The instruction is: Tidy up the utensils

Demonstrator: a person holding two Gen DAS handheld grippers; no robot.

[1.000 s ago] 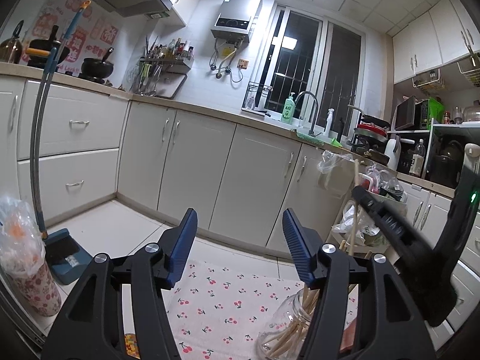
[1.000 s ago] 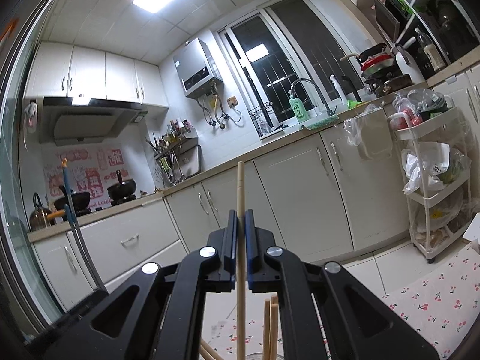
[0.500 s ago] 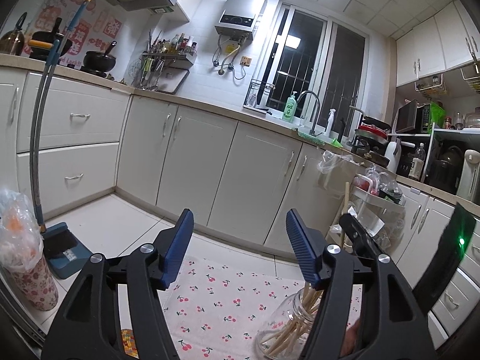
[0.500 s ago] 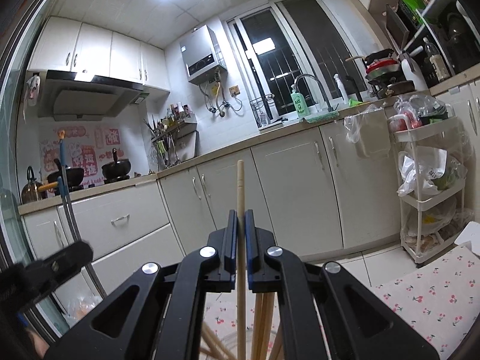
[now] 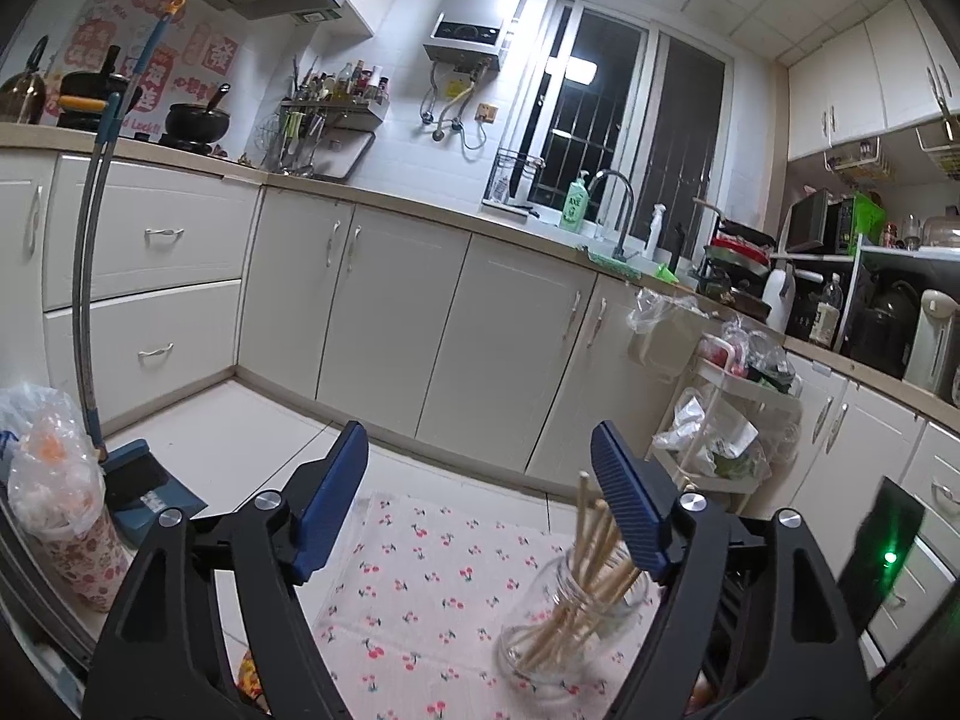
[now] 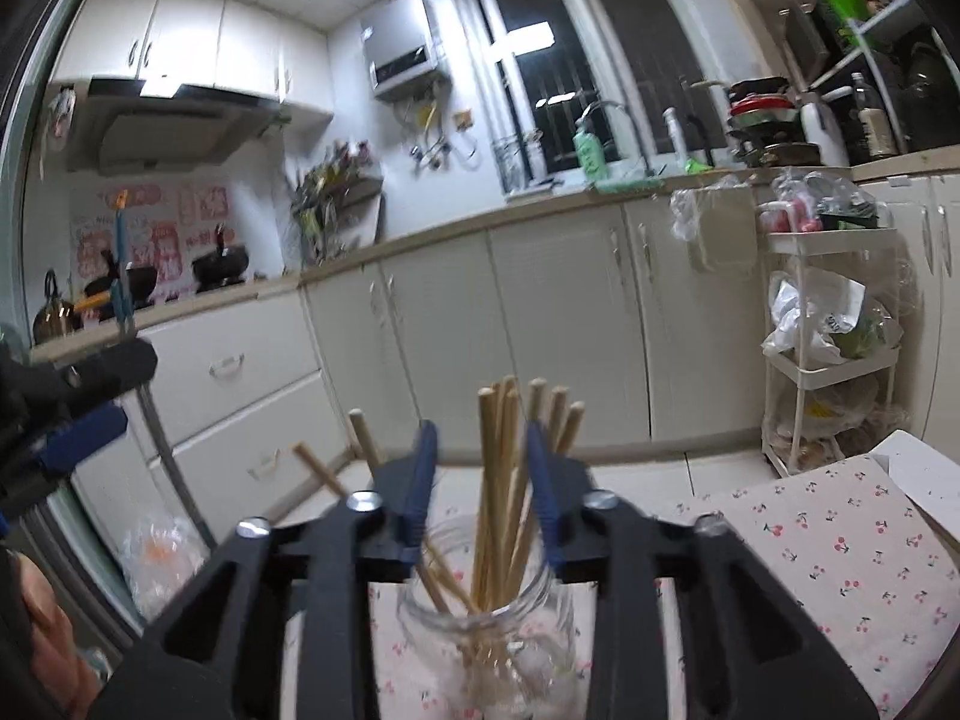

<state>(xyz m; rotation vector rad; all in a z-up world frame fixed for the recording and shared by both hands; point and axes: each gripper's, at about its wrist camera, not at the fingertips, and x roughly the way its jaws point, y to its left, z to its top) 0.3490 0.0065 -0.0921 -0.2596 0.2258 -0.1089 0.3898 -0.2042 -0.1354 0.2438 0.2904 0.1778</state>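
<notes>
A cramped night-time kitchen: cream cabinets wrap the walls, and in the foreground sits a tabletop (image 5: 420, 546) under a cherry-print cloth. On it stands a glass jar (image 6: 486, 654) bristling with wooden chopsticks (image 6: 498, 480).

The right claw (image 6: 480, 480) hangs directly over the jar mouth. Its blue jaws are spreading, and the upright sticks rise between them with daylight on both sides, so nothing is gripped; they look just let go. The left claw (image 5: 480, 498) is also widening and empty, with the jar at about four o'clock of it, partly behind its right finger.

The risk I'd watch: the right claw's jaws straddle the stick tops, so pulling away sideways rather than straight up could snag a chopstick, flick it out or tip the light jar over on the cloth. The left claw swinging right could knock it too.
</notes>
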